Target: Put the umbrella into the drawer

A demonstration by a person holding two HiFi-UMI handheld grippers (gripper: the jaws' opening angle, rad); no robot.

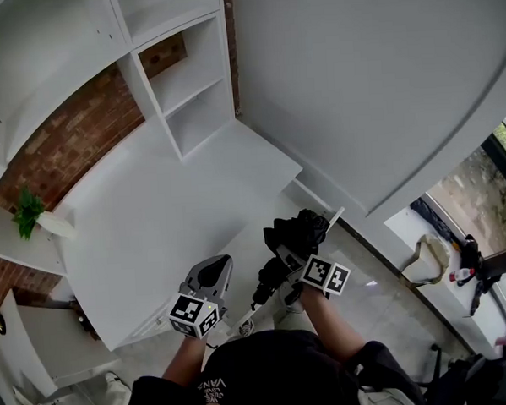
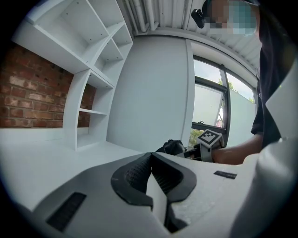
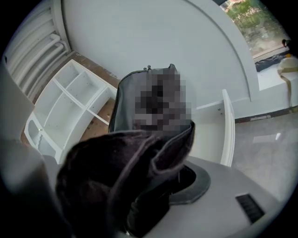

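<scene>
**Carrying stage: umbrella in the right gripper, short of the drawer**

Head view and both gripper views. I have the right gripper [image 1: 296,253] clamped on the folded black umbrella [image 1: 299,233]. Its jaws stand wide because the bundle is bulky, and in the right gripper view the dark cloth [image 3: 125,176] fills the space between them and spills over the top. The left gripper [image 1: 213,271] holds nothing; its own view shows the tips [image 2: 150,155] meeting with no object between them. It hovers beside the right one at the near edge of the white desk [image 1: 153,228].

The drawer [image 3: 226,139] lies ahead of the umbrella and slightly to its right. It appears pulled out, with its white front panel edge-on and the pale inside just left of that panel. The umbrella is in the air, apart from the drawer.

I judge the step in hand to be transport, with placement not yet begun. The next move calls for bringing the bundle over the opening and lowering it lengthwise, so the loose cloth clears the front panel. I open the jaws only once it rests inside.
</scene>
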